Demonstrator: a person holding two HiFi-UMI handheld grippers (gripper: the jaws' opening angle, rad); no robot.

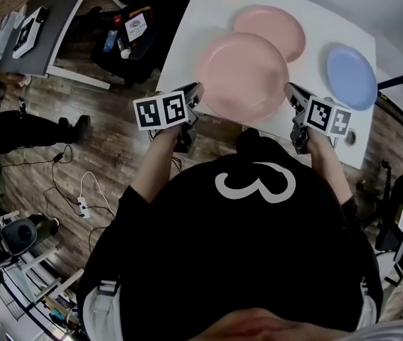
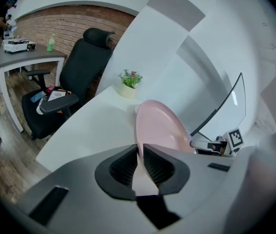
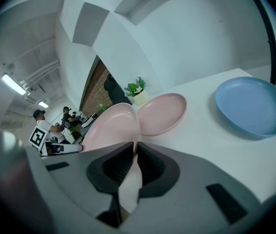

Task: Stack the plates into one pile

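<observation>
Grey desk (image 1: 52, 27) is sitting at the far left, with a black office chair (image 2: 79, 77) standing between it and the white table (image 1: 187, 41). A power strip (image 1: 82, 206) and its cables are lying on the wooden floor (image 1: 116, 155) nearer in. Left gripper (image 1: 194, 98) is pinching the left rim of the near pink plate (image 1: 242, 77), its jaws closed onto the edge. That plate is hanging over the table's near edge and, from above, overlapping the near side of the second pink plate (image 1: 286, 27), which is lying flat farther back. Whether the two are touching I cannot tell. A small potted plant (image 2: 129, 84) is standing at the far edge beyond them. Right gripper (image 1: 291, 94) is clamping the held plate's right rim in the same way. Blue plate (image 1: 352, 77) is lying flat to the right, apart from the pink ones and close to the table's right edge. Bare tabletop is lying open along the far left side and between the pink and blue plates.
</observation>
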